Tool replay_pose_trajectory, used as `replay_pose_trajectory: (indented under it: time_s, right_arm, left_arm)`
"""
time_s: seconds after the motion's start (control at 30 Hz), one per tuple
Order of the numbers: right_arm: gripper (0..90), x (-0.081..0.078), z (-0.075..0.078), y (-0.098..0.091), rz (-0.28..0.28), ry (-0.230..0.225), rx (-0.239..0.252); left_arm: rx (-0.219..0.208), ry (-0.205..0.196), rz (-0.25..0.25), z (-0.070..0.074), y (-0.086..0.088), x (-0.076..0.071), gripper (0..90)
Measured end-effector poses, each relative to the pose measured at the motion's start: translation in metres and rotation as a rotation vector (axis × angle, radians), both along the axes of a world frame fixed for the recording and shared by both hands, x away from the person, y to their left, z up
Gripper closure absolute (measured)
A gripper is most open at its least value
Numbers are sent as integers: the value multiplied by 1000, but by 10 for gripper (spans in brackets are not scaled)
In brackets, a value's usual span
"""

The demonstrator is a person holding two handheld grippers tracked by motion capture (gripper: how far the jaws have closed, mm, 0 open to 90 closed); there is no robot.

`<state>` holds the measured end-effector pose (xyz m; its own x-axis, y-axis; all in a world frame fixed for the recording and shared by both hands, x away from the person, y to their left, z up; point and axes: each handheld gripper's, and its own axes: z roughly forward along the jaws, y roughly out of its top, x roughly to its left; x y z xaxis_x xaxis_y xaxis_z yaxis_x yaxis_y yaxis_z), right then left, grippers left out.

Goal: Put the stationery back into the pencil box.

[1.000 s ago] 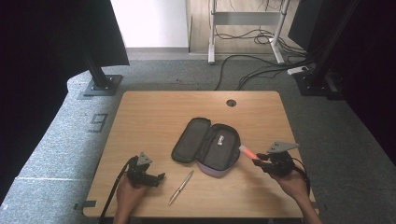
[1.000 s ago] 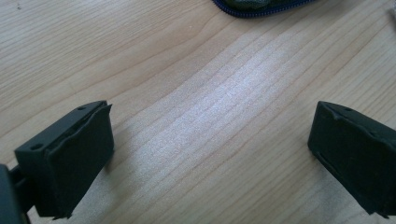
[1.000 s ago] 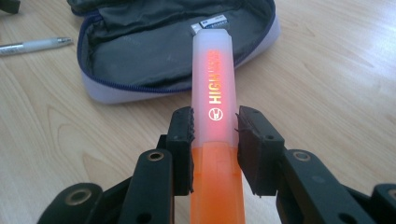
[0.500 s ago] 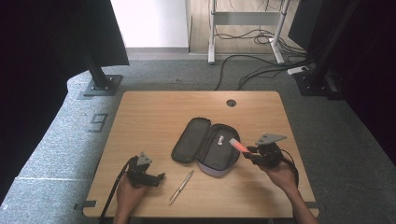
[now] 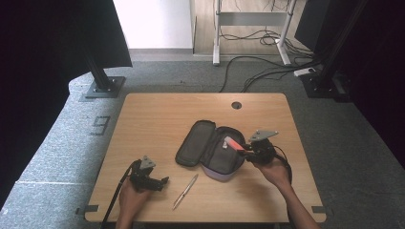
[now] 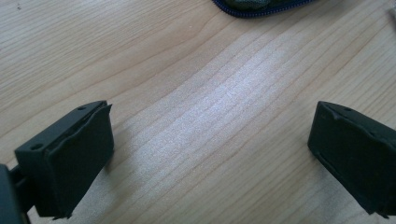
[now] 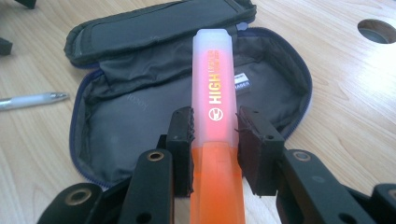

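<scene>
An open grey pencil case (image 5: 210, 150) (image 7: 140, 112) lies in the middle of the wooden table (image 5: 157, 114). My right gripper (image 5: 244, 149) (image 7: 215, 128) is shut on an orange highlighter (image 5: 233, 143) (image 7: 215, 107), held just above the case's open pocket with its capped end over the lining. My left gripper (image 5: 160, 182) (image 6: 210, 154) rests near the front left of the table, jaws wide apart over bare wood, nothing between them. A white pen (image 5: 185, 191) (image 7: 32, 100) lies on the table between the left gripper and the case.
A round cable hole (image 5: 236, 105) (image 7: 377, 30) sits near the table's far edge. Black stand bases (image 5: 102, 86) and cables (image 5: 267, 71) are on the carpet beyond the table. The case's zip edge (image 6: 257, 7) shows at the top of the left gripper view.
My right gripper has carried the highlighter leftward, from beside the case's right end to above its open pocket. The left gripper has stayed put.
</scene>
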<state>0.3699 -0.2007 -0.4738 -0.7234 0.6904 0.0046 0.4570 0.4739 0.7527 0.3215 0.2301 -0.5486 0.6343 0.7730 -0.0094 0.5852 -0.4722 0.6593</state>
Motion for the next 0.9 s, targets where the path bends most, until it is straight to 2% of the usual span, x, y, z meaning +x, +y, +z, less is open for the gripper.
replay_pose_trajectory:
  time_s: [0.5, 0.9]
  right_arm:
    - [659, 17, -17, 29, 6, 5, -27]
    - [658, 21, -35, 45, 14, 25, -52]
  left_arm:
    - [-1, 0, 2, 0, 0, 0, 1]
    - [0, 0, 2, 0, 0, 0, 1]
